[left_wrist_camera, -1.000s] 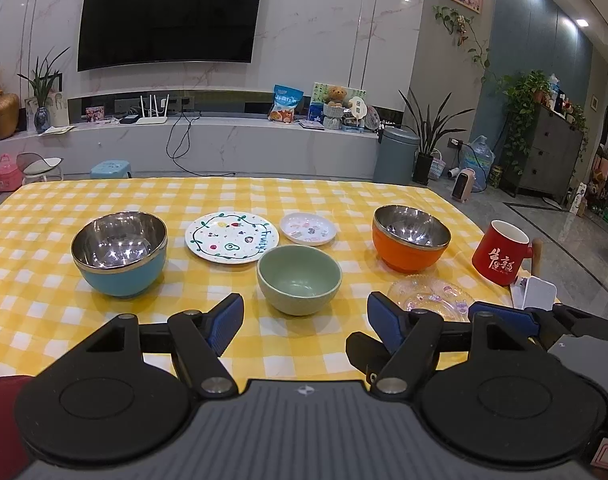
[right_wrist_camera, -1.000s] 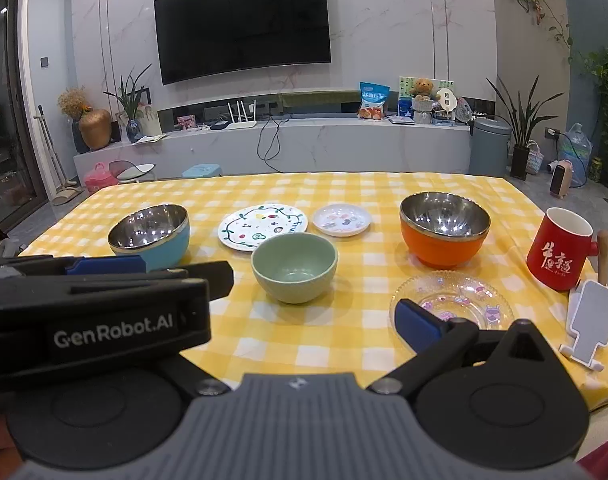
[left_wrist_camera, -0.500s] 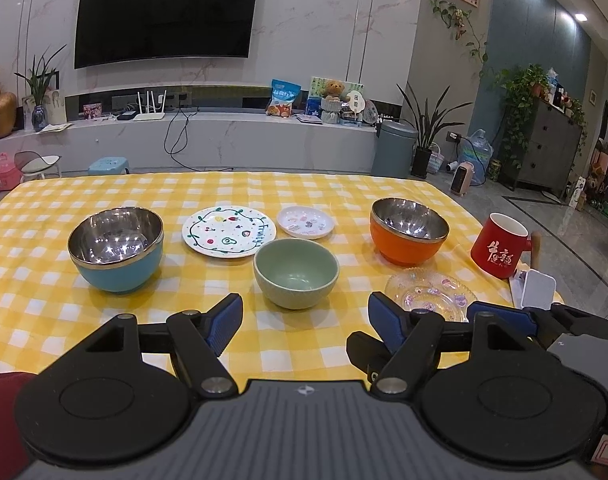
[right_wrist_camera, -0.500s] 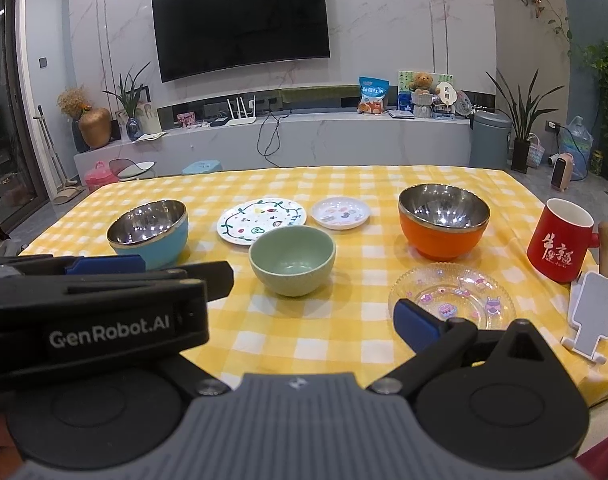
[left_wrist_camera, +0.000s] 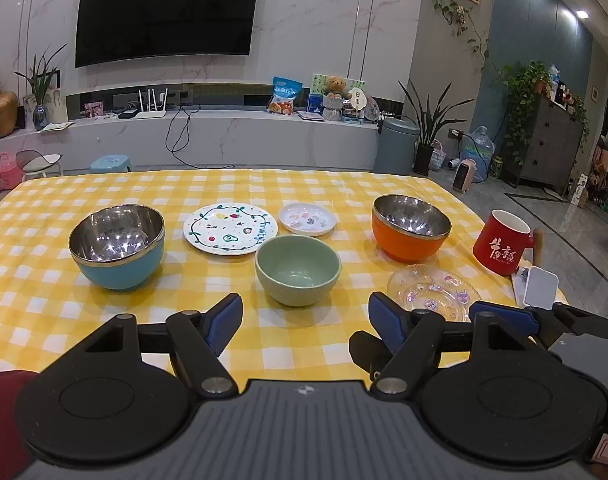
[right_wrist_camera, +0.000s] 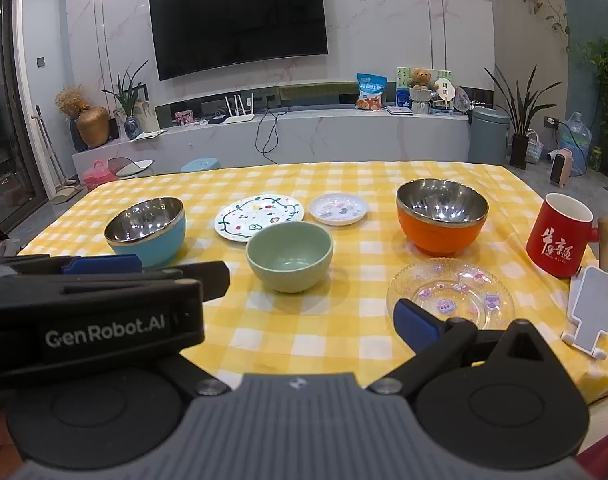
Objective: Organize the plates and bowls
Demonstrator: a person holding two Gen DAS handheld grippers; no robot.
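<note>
On the yellow checked tablecloth stand a green bowl, a blue steel-lined bowl and an orange steel-lined bowl. Behind the green bowl lie a painted white plate and a small white plate. A clear glass plate lies front right. My left gripper is open and empty, short of the green bowl. My right gripper is open, one finger beside the glass plate, the other hidden.
A red mug and a white phone stand sit at the table's right edge. The left gripper's body blocks the lower left of the right wrist view. A TV wall and a low shelf lie beyond.
Both views shift only slightly, with the dishes a little higher in frame. Nothing on the table has moved, and both grippers stay open.
</note>
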